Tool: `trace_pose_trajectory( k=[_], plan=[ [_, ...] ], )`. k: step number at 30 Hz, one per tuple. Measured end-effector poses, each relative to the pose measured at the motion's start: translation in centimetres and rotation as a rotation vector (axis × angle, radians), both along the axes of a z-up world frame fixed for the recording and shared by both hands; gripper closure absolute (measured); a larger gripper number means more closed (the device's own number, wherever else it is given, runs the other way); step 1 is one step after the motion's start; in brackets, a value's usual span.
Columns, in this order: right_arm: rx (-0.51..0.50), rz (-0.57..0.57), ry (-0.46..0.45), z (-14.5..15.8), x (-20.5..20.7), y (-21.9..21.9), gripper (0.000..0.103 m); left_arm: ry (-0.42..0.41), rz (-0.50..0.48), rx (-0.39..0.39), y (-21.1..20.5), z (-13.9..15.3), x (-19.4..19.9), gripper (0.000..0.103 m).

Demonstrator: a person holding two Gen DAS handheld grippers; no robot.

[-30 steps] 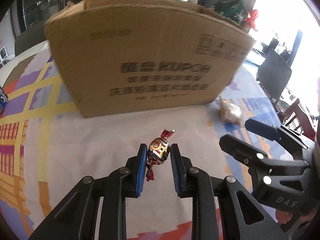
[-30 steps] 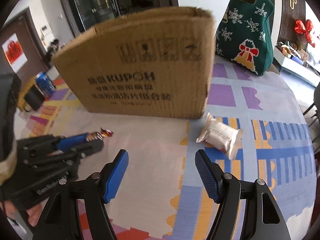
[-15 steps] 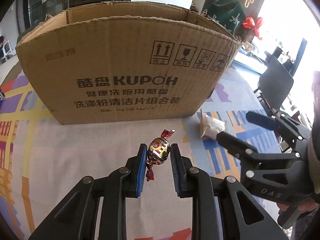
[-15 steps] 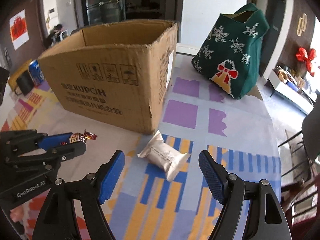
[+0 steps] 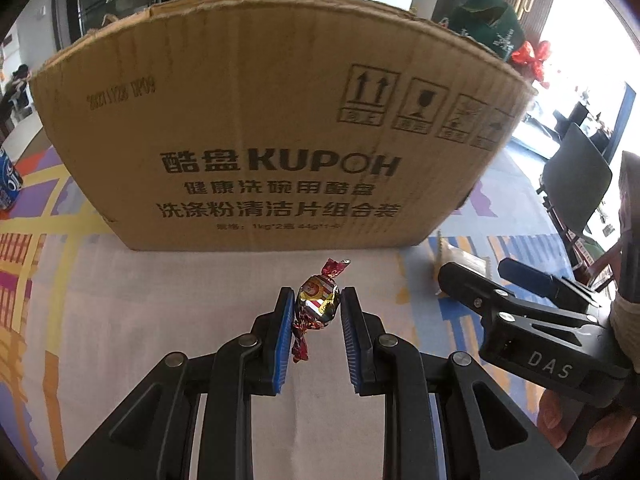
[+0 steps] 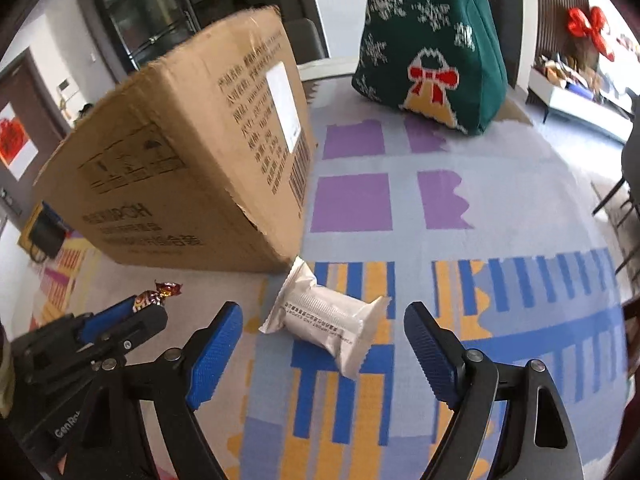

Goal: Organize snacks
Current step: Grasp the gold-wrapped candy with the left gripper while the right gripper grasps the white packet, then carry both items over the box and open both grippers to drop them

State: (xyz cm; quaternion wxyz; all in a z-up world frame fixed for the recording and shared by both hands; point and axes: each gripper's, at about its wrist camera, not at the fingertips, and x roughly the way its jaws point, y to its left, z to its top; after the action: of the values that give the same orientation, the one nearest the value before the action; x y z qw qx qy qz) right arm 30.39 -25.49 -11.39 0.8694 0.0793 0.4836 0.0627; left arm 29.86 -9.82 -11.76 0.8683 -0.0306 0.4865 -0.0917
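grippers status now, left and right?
Left gripper: closed on the candy.
Right gripper: jaws opening, holding nothing; the white snack packet lies between them on the table.

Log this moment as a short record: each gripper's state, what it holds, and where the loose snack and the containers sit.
left gripper: shut on the wrapped candy, held above the tablecloth
right gripper: jaws opening, nothing gripped, pointed at the white snack packet
white snack packet: lying on the tablecloth by the near corner of the cardboard box
cardboard box: upright behind the candy
green Christmas bag: standing beyond the box
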Motion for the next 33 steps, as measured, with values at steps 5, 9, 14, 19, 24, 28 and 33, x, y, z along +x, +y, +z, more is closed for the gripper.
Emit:
trace_pose_trajectory(
  k=[5,9,14,19,24,28,33],
  plan=[
    [-0.004,-0.036,0.016,-0.9,0.5,0.7,0.02,0.001,0.014,0.012,0.5,-0.3,0.3,0.079],
    [-0.048,-0.06,0.03,-1.6,1.3,1.3,0.02,0.004,0.019,0.014,0.7,-0.5,0.4,0.079],
    [-0.075,-0.087,0.043,-2.0,1.5,1.3,0.029,0.008,0.019,0.011,0.5,-0.6,0.4,0.079],
    [-0.122,-0.071,0.033,-1.8,1.3,1.7,0.047,0.014,0.009,-0.01,0.5,-0.6,0.3,0.079],
    [-0.092,-0.065,0.023,-1.3,0.5,1.7,0.052,0.002,-0.005,-0.022,0.9,0.4,-0.3,0.079],
    [-0.105,-0.055,-0.012,-0.3,-0.4,2.3,0.052,-0.013,-0.012,-0.031,1.5,1.4,-1.0,0.079],
    [-0.109,-0.044,-0.065,1.5,-1.8,3.0,0.052,-0.049,-0.021,-0.036,2.4,2.9,-2.2,0.079]
  ],
)
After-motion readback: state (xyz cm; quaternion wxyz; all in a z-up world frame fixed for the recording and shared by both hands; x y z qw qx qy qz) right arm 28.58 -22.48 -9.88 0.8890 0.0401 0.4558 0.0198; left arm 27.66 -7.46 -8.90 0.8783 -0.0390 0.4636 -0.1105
